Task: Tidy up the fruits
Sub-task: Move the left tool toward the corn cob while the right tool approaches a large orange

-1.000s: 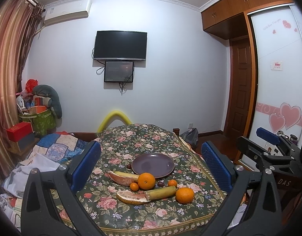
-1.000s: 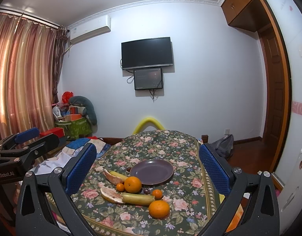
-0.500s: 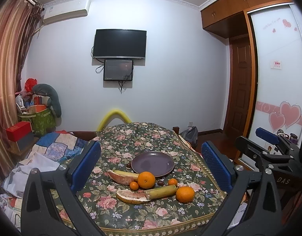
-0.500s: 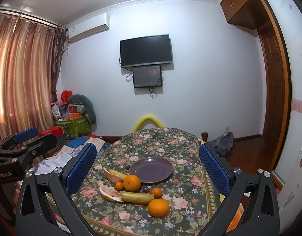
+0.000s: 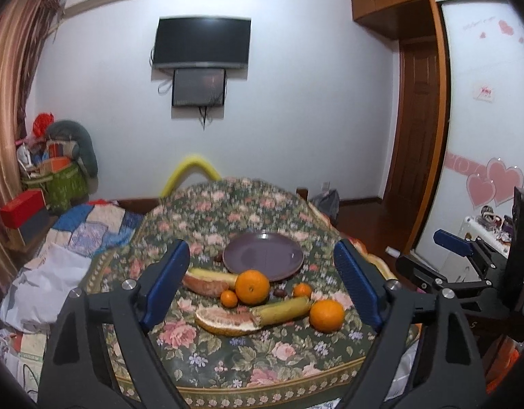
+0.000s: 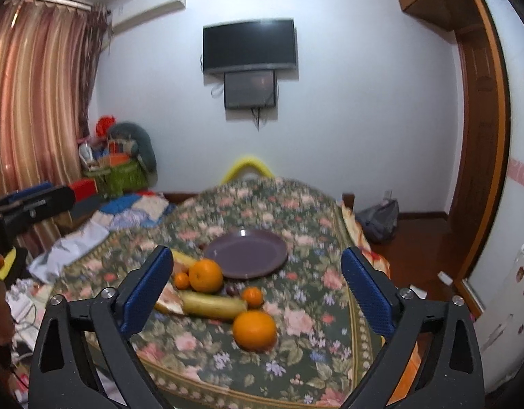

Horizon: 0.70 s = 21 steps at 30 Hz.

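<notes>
An empty purple plate (image 5: 263,256) (image 6: 245,254) sits on the floral tablecloth (image 5: 228,358). In front of it lie two large oranges (image 5: 252,286) (image 5: 326,315), two small tangerines (image 5: 229,298) (image 5: 302,290), a banana (image 5: 282,310), a second banana (image 5: 216,275) on a pomelo slice, and another pomelo slice (image 5: 224,322). My left gripper (image 5: 262,286) is open and empty above the fruit. My right gripper (image 6: 257,289) is open and empty, with the near orange (image 6: 254,330) just below it.
The table's front edge (image 6: 245,395) is close to both grippers. A quilt and clutter (image 5: 81,228) lie to the left. A yellow chair back (image 5: 190,173) stands behind the table. A door (image 5: 415,143) and wardrobe are at the right.
Both grippers have moved forward and down toward the table, so the fruit and plate look larger. Jaws remain open. Nothing on the table has moved.
</notes>
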{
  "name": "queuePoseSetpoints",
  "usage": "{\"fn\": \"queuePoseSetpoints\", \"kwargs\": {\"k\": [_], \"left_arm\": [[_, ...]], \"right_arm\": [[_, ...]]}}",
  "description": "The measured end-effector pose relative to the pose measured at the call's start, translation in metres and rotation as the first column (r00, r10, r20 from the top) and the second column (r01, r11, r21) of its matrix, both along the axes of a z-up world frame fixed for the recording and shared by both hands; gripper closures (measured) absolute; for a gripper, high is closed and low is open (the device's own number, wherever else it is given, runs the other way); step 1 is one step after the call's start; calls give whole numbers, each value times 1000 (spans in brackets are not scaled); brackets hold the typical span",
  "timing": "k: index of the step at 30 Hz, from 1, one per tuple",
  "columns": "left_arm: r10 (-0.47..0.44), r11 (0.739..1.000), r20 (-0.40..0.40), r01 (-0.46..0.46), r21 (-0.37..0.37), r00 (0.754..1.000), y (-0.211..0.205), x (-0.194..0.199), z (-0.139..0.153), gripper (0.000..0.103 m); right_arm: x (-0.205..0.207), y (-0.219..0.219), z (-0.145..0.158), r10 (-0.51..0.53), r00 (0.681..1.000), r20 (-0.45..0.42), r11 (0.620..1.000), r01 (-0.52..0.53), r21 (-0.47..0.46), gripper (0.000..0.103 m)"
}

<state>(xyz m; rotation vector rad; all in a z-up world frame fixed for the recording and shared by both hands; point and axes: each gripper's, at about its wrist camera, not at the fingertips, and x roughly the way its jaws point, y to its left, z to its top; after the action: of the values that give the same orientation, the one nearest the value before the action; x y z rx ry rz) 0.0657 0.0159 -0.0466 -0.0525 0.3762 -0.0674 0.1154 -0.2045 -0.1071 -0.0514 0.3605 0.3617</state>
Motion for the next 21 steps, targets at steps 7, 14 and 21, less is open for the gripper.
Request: {"fn": "queuePoseSetpoints", "kwargs": {"k": [7,14,21], "left_arm": [[-12,1000,-144,12,2,990,6,39,-38,23],[-27,1000,-265,27,-1,964,7,77,-80,24],[-53,998,-362,57,-1,931,3,106,-114,24]], "right_arm": [[30,3,-41,19,987,-157,998,-28,-59,19],[58,9,-78,40,957,-288,995,-65,-78,19],[84,15,-110,57,923,-379,992,-95,-81,19]]}}
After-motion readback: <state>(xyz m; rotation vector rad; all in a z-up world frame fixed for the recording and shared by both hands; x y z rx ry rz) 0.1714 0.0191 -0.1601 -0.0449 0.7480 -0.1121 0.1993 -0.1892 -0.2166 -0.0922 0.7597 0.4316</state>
